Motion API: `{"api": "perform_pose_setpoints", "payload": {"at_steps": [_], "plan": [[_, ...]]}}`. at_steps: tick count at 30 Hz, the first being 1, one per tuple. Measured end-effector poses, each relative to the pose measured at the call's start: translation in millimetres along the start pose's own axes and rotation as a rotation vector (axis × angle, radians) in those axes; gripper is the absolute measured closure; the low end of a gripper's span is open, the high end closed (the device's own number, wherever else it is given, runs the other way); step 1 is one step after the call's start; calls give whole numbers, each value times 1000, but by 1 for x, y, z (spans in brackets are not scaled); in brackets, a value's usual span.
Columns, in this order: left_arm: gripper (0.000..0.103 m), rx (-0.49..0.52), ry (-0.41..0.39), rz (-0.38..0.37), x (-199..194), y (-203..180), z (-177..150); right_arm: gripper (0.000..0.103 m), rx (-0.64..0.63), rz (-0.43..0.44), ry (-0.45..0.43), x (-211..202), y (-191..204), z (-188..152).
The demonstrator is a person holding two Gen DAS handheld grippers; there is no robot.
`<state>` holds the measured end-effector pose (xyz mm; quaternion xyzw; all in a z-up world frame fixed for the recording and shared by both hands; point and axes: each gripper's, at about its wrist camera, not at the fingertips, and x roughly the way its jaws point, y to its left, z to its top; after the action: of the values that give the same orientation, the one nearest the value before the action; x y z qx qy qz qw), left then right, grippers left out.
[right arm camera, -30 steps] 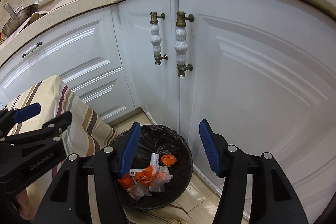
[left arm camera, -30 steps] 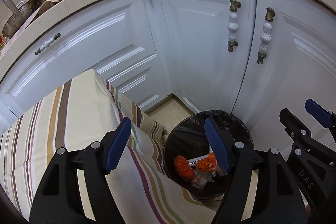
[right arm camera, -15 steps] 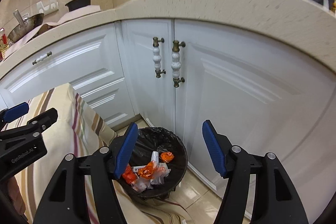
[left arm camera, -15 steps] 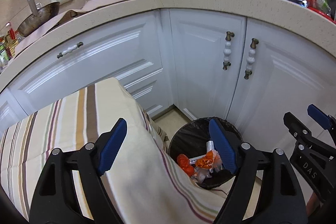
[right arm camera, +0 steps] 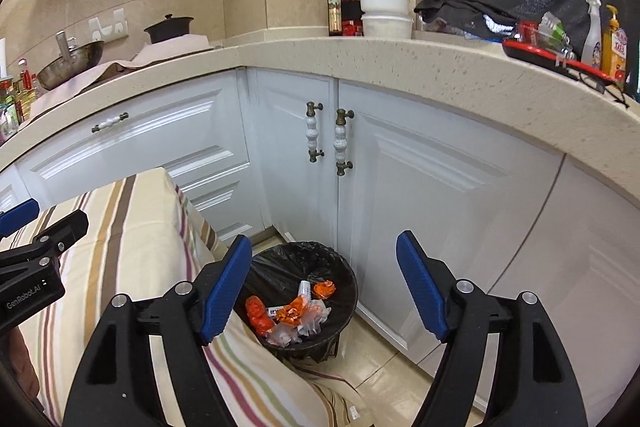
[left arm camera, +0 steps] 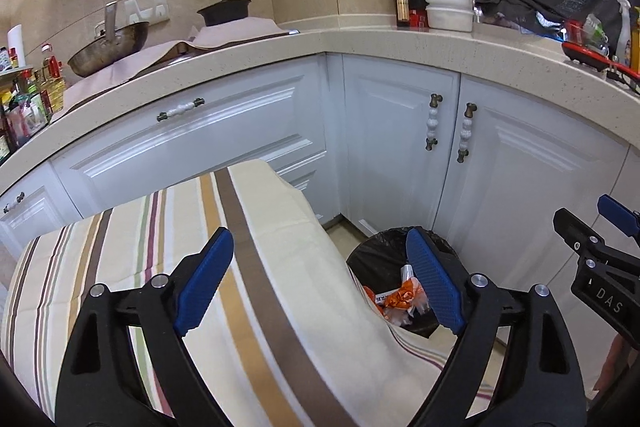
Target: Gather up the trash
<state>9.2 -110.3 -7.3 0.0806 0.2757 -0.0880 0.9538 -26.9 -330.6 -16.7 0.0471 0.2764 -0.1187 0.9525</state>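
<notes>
While both hang empty, left claw (left arm camera: 320, 283) spread, right claw (right arm camera: 324, 287) spread, bin (right arm camera: 344, 275) wedged between tablecloth edge (right arm camera: 192, 223), cabinet doors (right arm camera: 420, 211).

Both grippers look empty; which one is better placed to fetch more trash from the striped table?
Left, probably. The left gripper hangs open over the striped tablecloth, while the right gripper is open above the trash bin and floor.

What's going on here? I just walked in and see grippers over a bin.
A person holds two grippers, both open and empty. The left gripper hangs over the striped cloth; the right gripper is above the trash bin. Orange wrappers already lie inside the bin.
</notes>
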Motion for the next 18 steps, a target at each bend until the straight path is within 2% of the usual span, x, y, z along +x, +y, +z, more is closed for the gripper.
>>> {"api": "perform_pose_setpoints", "payload": {"at_steps": [7,18], "plan": [[14,-23,-34,8,-32,17,-11,23,-21,-7,-56,-41,12,-2],[13,-69,-88,-17,-64,35,-16,22,-33,-41,-131,-83,24,-6]]}}
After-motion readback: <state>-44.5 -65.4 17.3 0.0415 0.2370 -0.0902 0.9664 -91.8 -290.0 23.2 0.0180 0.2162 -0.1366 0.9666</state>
